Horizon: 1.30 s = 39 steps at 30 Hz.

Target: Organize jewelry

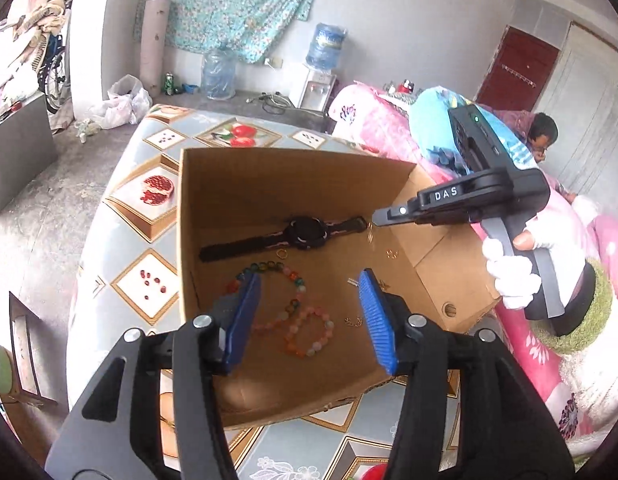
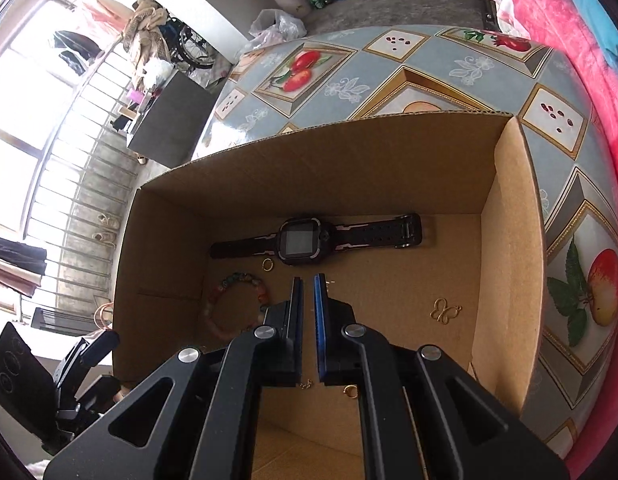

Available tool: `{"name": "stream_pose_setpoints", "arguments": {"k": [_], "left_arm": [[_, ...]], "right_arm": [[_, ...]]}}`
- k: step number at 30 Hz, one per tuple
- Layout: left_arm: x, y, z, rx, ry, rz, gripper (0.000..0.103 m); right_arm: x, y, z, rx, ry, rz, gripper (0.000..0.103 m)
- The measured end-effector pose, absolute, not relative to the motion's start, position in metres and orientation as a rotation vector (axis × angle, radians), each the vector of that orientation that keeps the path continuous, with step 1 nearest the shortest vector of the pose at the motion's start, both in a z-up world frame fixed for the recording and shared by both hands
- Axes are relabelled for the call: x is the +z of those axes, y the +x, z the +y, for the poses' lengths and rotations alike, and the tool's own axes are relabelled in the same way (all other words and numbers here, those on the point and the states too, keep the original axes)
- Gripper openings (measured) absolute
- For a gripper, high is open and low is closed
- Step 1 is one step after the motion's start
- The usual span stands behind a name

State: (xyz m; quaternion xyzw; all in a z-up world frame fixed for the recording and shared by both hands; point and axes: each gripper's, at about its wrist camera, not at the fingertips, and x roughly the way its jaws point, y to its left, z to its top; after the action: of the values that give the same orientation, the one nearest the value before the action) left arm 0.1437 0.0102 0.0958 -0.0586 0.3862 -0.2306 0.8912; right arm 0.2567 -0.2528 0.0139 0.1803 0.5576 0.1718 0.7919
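Cardboard box [image 1: 213, 184], open-topped, on your fruit-patterned tablecloth [image 1: 149, 152]. Contents on its floor: black watch [image 1: 305, 232] near the far wall; beaded bracelets [image 1: 305, 332] nearer you; butterfly charm [image 2: 445, 311] toward the right wall; gold ring [image 2: 267, 265] beside the watch. Your left gripper [image 1: 309, 320] hung over the bracelets, fingers spread, nothing between them. Your right gripper [image 2: 308, 280], fingers nearly pressed together, pinched a thin gold piece [image 1: 371, 230] that dangled from its tip.
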Motion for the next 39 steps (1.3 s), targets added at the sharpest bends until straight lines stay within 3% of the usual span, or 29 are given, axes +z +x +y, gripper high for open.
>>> {"name": "stream_pose_setpoints", "arguments": {"k": [10,12,13,14,16,25,26,39], "left_arm": [[0.103,0.138,0.06,-0.351,-0.199,0.779,0.061],[0.098,0.138,0.067,-0.33,-0.209,0.797,0.063],[0.095,0.138,0.069,-0.323,-0.215,0.807,0.065],[0.091,0.136,0.072,-0.317,-0.221,0.821,0.068],[0.082,0.139,0.074,-0.308,-0.241,0.858,0.069],[0.039,0.15,0.057,-0.41,-0.385,1.006,0.071],[0.039,0.148,0.053,-0.401,-0.377,1.004,0.072],[0.052,0.113,0.057,-0.359,-0.334,0.985,0.073]], "right_arm": [[0.062,0.22,-0.275,0.329,0.38,1.03,0.006],[0.082,0.199,-0.287,0.297,0.36,0.945,0.013],[0.09,0.187,-0.295,0.272,0.358,0.903,0.028],[0.096,0.176,-0.305,0.24,0.361,0.867,0.034],[0.1,0.155,-0.323,0.18,0.374,0.825,0.034],[0.018,0.13,-0.341,0.227,0.577,1.03,0.035],[0.014,0.129,-0.335,0.242,0.574,1.042,0.039],[0.022,0.087,-0.317,0.211,0.559,1.032,0.04]]}}
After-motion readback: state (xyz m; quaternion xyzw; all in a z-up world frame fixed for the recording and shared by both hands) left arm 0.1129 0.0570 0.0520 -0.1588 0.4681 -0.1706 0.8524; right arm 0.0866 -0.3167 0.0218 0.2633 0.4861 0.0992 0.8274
